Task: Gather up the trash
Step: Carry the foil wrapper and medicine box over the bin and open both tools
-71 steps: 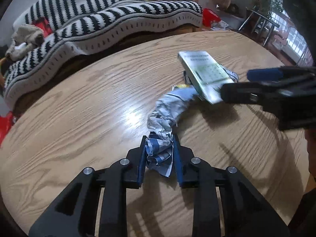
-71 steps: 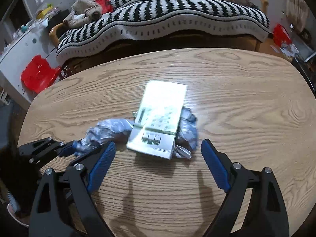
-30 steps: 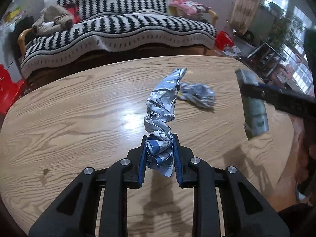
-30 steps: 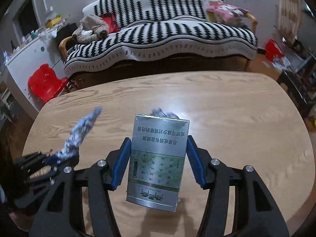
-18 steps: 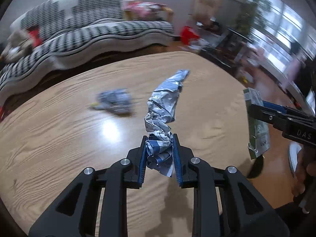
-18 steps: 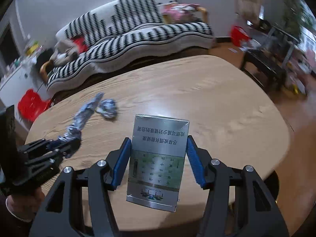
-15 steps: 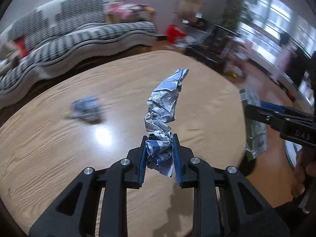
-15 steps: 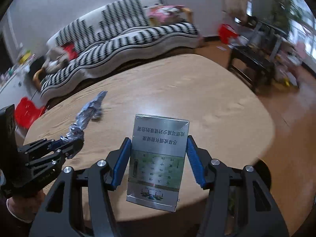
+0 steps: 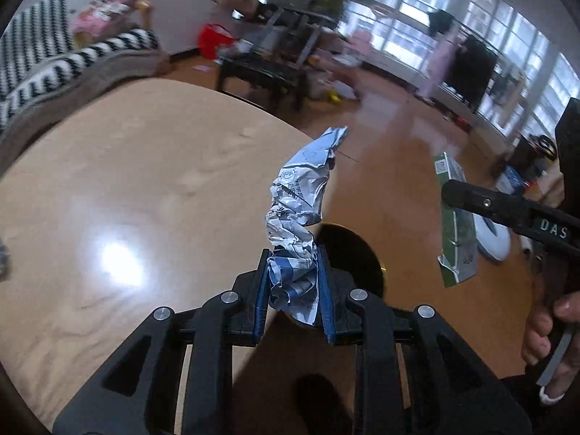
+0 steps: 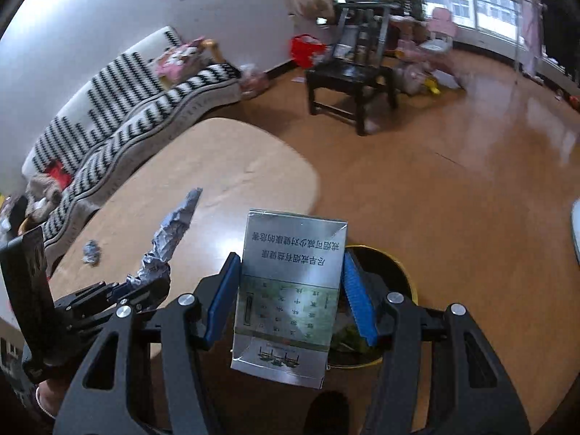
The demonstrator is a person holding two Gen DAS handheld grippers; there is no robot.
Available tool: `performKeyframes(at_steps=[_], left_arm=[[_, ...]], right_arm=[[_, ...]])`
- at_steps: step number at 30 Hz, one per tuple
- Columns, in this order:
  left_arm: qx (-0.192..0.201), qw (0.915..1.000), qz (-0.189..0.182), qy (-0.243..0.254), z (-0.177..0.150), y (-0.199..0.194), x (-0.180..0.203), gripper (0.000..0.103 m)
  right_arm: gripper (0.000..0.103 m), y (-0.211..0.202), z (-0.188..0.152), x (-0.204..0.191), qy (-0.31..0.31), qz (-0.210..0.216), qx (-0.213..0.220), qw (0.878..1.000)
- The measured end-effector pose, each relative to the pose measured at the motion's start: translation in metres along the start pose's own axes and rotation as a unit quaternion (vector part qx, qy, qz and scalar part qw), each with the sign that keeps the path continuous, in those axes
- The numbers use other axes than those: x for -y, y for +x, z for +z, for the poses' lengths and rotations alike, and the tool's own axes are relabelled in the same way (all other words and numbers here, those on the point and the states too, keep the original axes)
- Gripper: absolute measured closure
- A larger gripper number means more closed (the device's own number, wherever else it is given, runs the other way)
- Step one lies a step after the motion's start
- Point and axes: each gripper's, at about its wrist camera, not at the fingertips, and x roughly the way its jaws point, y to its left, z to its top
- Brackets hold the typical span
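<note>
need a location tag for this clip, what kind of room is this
Most likely a home living room: a black-and-white striped sofa, a wooden table, a dark chair amid floor clutter, and large windows along one side.

A striped sofa [image 10: 145, 108] stands along a white wall [image 10: 127, 11]. A wooden table [image 9: 127, 188] sits before it, a dark chair [image 10: 353, 79] on glossy brown floor [image 10: 471, 181], bright windows [image 9: 453, 25] behind.

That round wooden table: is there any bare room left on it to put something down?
Plenty. The table is bare from the sofa side to its rounded end; only a small crumpled scrap lies near the sofa-side edge. It is crowded by the bin, where both loaded grippers hang.
</note>
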Motion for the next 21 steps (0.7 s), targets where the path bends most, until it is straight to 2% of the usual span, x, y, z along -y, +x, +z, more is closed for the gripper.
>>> performKeyframes(at_steps=[5, 11, 21], left_arm=[[-0.038, 0.9989, -0.023, 0.015, 0.003, 0.040, 0.021, 0.080], [-0.070, 0.9968, -0.024, 0.031, 0.006, 0.074, 0.031, 0.079], [-0.068, 0.9964, -0.028, 0.044, 0.007, 0.081, 0.039, 0.079]], right_arm=[[0.047, 0.023, -0.004, 0.029, 0.028, -0.013, -0.035, 0.999], [0.047, 0.040, -0.001, 0.031, 0.025, -0.021, -0.045, 0.998], [0.047, 0.036, -0.002, 0.031, 0.033, -0.029, -0.038, 0.998]])
